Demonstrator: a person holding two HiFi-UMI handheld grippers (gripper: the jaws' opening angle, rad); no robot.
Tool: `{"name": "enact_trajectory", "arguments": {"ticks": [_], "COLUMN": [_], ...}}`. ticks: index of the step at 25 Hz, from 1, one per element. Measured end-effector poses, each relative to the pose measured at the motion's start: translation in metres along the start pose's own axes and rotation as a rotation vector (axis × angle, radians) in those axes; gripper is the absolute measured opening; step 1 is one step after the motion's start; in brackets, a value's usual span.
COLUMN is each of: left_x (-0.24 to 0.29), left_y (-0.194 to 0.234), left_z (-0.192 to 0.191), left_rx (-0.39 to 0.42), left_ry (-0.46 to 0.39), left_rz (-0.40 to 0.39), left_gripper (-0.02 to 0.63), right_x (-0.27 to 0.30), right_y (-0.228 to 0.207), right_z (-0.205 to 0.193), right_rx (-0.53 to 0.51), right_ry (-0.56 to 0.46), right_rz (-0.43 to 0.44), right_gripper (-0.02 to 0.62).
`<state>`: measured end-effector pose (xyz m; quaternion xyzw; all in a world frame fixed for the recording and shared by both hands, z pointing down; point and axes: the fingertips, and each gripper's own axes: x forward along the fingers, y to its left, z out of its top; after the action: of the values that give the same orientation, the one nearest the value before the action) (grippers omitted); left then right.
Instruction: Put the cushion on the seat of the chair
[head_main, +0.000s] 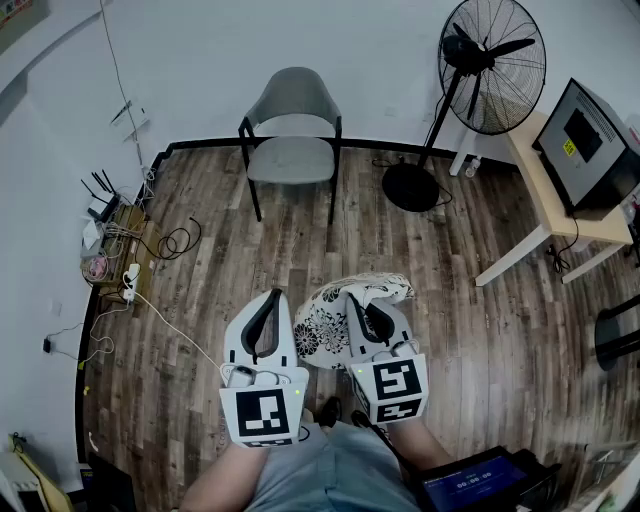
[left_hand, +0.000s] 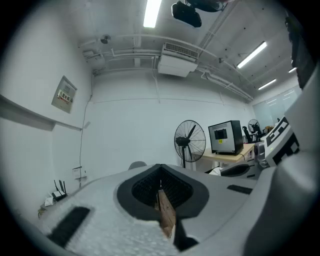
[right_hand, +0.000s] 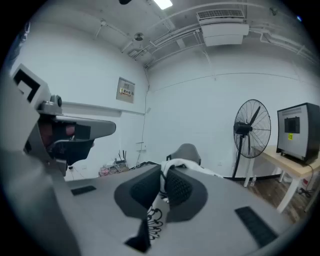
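The right gripper (right_hand: 163, 175) pinches a fold of the floral cushion (right_hand: 155, 218) tight between its two pads (right_hand: 181, 189). The rest of the cushion bunches up past the fingertips, held over the wooden floor (head_main: 200, 300) and well apart from the chair (head_main: 291, 150). The left gripper (left_hand: 160, 176) is level just beside the cushion's left edge, its fingers pressed together on nothing.

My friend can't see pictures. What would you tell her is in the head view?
Seen from above, the right gripper is shut on a white cushion with black flowers, beside the left gripper, shut and empty. Ahead on the wooden floor stands an empty grey chair by the wall, a black fan to its right.
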<state>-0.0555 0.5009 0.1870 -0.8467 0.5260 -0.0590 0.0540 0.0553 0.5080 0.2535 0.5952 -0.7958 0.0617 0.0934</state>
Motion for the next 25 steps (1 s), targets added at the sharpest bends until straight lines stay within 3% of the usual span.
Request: {"name": "enact_trajectory", "arguments": {"ticks": [3,13,20,25], "left_x": [-0.001,-0.002,0.024,0.058], "left_y": [-0.006,0.012,0.03,0.055], "left_z": [-0.001,-0.011,-0.025,-0.041], "left_rx": [-0.046,-0.067,-0.053,-0.097], "left_ry": [0.018,0.043,0.048,0.09], "left_rz": [0.009,0.043,0.05,0.063], "left_gripper": [0.003,0.003,0.003,0.003], "right_x": [-0.002,0.008,0.041,0.085], "right_y": [-0.004,-0.006,-0.013,-0.019], "right_z": [-0.003,-0.001,-0.003,-0.009], "right_rx": [-0.004,0.02,0.015,0.027], "right_ry": [0.0,-0.004,0.022,0.054], "right_rz": [0.001,-0.012,-0.001,0.002], "right_gripper": [0.014,0.015,0.016,0.016]}}
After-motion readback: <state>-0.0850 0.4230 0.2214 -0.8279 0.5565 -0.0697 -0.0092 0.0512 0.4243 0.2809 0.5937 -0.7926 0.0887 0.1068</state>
